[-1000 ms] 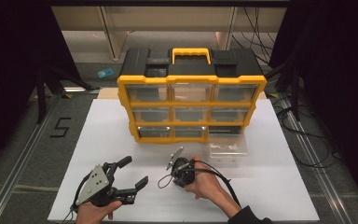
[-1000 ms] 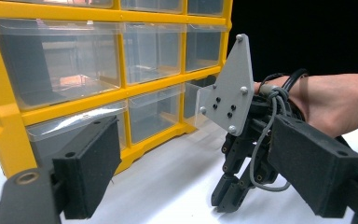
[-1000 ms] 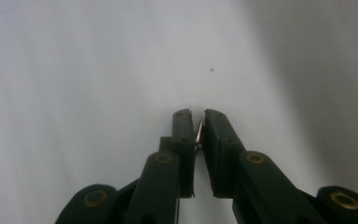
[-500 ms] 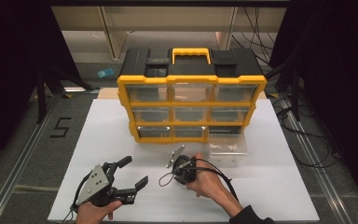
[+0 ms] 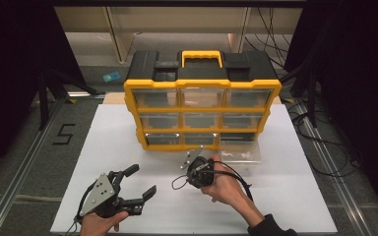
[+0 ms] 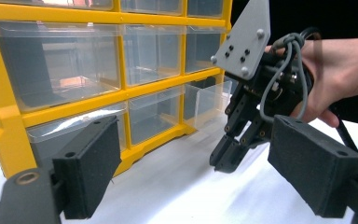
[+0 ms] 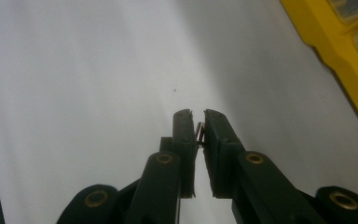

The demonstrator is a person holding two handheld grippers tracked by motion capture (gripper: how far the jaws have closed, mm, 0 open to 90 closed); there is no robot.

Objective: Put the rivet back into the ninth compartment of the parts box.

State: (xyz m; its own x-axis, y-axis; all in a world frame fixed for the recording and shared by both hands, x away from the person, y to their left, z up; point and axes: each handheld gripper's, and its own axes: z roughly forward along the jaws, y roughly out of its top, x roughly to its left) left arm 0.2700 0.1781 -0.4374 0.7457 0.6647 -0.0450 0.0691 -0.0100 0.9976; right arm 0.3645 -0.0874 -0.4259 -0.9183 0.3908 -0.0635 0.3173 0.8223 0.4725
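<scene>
A small metal piece (image 7: 199, 131), too tiny for me to identify, sits pinched between my right gripper (image 7: 197, 122)'s nearly closed jaws, low centre of the right gripper view, above the white table (image 5: 295, 196). My left gripper (image 5: 138, 183), lower left of the high view, has jaws spread wide, empty. The yellow drawer organizer (image 5: 202, 93) stands mid-frame, one clear drawer (image 5: 241, 152) pulled out; dark room surrounds.

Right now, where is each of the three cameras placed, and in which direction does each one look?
High view: above the person's side, looking forward and down at the white table and drawer cabinet; both hands and grippers enter below.
Left gripper view: rides the left gripper, jaws wide apart, facing the cabinet and right gripper.
Right gripper view: looks down its nearly closed jaws at the table, with a small object between them.
Shared: cabinet, table.
</scene>
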